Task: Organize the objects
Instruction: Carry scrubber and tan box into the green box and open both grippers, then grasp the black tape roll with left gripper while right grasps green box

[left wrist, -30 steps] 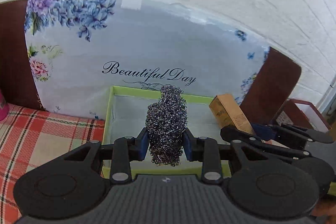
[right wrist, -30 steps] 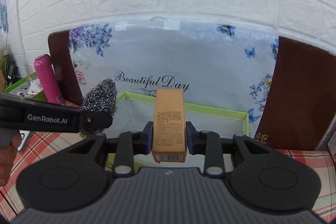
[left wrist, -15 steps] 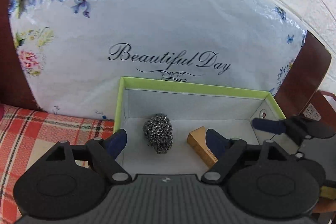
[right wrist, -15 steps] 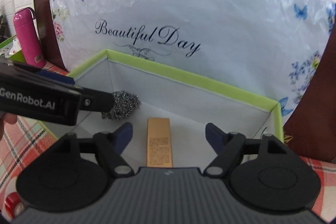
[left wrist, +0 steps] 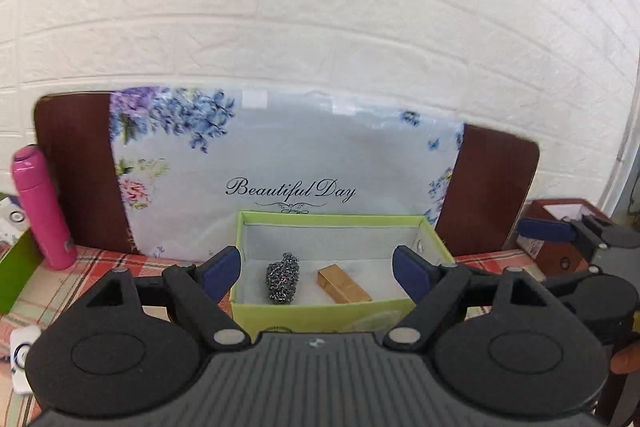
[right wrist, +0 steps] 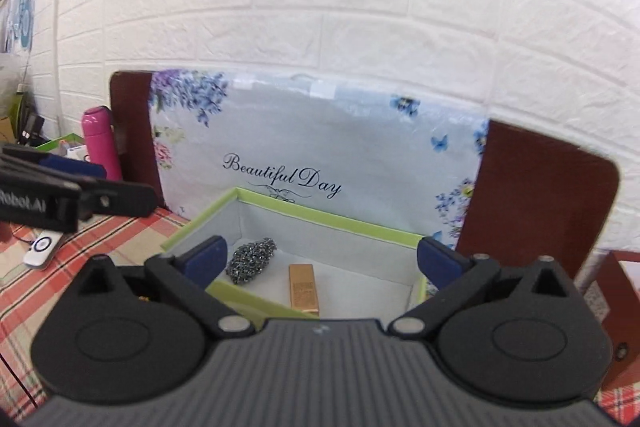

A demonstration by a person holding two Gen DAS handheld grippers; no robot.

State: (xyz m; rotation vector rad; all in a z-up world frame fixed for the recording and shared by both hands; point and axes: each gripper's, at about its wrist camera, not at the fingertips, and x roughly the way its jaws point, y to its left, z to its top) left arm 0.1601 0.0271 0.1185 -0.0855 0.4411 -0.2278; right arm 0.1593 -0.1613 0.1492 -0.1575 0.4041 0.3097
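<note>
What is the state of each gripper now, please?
Left gripper: open, holding nothing.
Right gripper: jaws opening, nothing between them.

A white brick-pattern wall (left wrist: 320, 7) runs behind everything. Leaning against it is a dark brown board (right wrist: 544, 195), and in front of that stands a pale blue floral panel (left wrist: 288, 151) lettered "Beautiful Day". A pink bottle (left wrist: 42, 207) stands upright on the red-checked cloth (right wrist: 100, 239) covering the surface, just beside the board's left edge. A small white device (right wrist: 42, 245) lies flat on the cloth. At the far right sits a reddish-brown box (right wrist: 618, 307).
</note>
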